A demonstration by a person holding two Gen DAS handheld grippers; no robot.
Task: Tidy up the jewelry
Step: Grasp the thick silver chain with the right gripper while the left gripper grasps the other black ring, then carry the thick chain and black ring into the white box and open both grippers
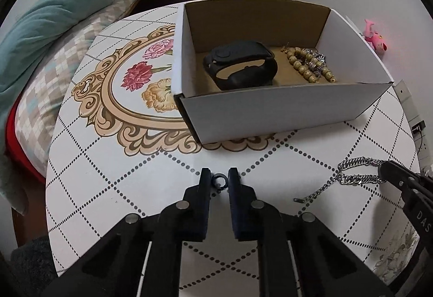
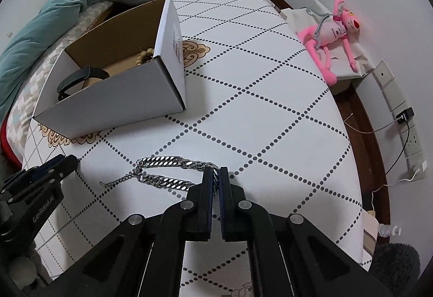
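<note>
A white cardboard box (image 1: 270, 110) stands on the round table (image 1: 108, 188). Inside it lie a black wristband (image 1: 240, 64) and a wooden bead bracelet (image 1: 305, 64) with some silver pieces. My left gripper (image 1: 219, 182) is low over the table with a small dark ring (image 1: 219, 180) between its fingertips, the jaws closed around it. My right gripper (image 2: 216, 175) is shut on one end of a silver chain (image 2: 167, 170), which trails left along the table. The chain (image 1: 357, 171) and right gripper (image 1: 389, 172) also show at the right of the left wrist view.
The box (image 2: 113, 96) sits to the left in the right wrist view. A bed with a teal duvet (image 1: 67, 7) borders the table's left side. A pink plush toy (image 2: 333, 34) and a wall power strip (image 2: 400, 110) lie to the right, past the table edge.
</note>
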